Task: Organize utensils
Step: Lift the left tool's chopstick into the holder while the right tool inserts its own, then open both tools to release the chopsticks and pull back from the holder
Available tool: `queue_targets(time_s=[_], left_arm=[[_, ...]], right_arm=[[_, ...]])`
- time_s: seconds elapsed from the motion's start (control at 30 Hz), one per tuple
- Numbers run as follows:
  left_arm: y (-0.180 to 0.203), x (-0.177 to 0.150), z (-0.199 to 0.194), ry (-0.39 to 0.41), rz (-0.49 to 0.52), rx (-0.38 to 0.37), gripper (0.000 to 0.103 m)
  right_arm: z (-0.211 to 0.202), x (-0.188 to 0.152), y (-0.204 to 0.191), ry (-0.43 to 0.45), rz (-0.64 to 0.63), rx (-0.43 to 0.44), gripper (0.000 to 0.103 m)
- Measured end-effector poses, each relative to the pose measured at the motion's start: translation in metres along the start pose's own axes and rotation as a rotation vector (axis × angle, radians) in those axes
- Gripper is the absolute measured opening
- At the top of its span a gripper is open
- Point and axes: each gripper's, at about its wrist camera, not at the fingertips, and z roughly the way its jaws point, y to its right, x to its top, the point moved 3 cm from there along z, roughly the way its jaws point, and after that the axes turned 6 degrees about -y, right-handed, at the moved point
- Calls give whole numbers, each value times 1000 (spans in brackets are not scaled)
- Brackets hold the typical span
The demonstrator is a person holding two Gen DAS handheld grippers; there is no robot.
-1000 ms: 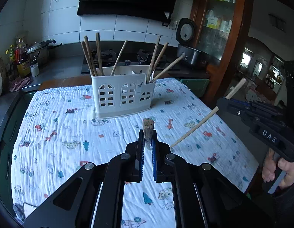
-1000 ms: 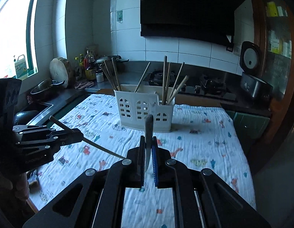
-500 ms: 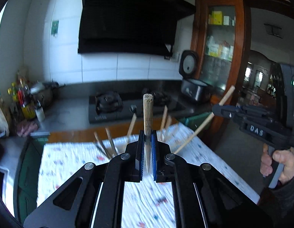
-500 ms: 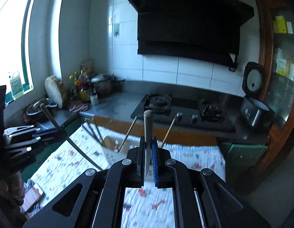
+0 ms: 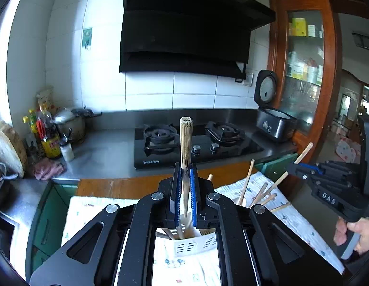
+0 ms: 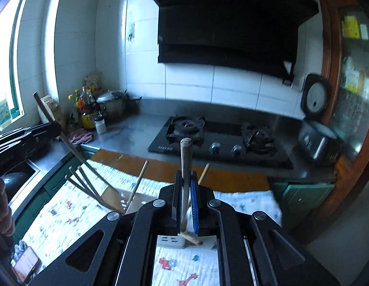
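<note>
Left wrist view: my left gripper is clamped on a bamboo chopstick that stands upright in the middle of the frame, its frayed top reaching up in front of the gas stove. Its lower end goes down into the white utensil holder, which shows in the gap low in the frame, sitting on the printed cloth. More chopsticks lean out of the holder at centre right. At the right edge my right gripper pinches a second chopstick slanting toward the upper right, and my right hand grips the handle below it.

Right wrist view: my right gripper is closed on its wooden chopstick, upright at frame centre, with the lower end at the white holder near the bottom. At the left edge my left gripper holds its dark-looking chopstick, which slants down to the right into the holder's far compartment beside three others. A rice cooker sits at the right.
</note>
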Motion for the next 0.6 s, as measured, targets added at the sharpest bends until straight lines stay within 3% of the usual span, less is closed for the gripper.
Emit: queue_targets(time_s=[0.43,0.6], left_arm=[[-4,-19,60,-177,26,3,6],[-5,-26,70,-207,20,-1,6]], right_arm=[[44,-19,6,-99,5,-9,7],[52,-24,4,-123,-5,-8,7]])
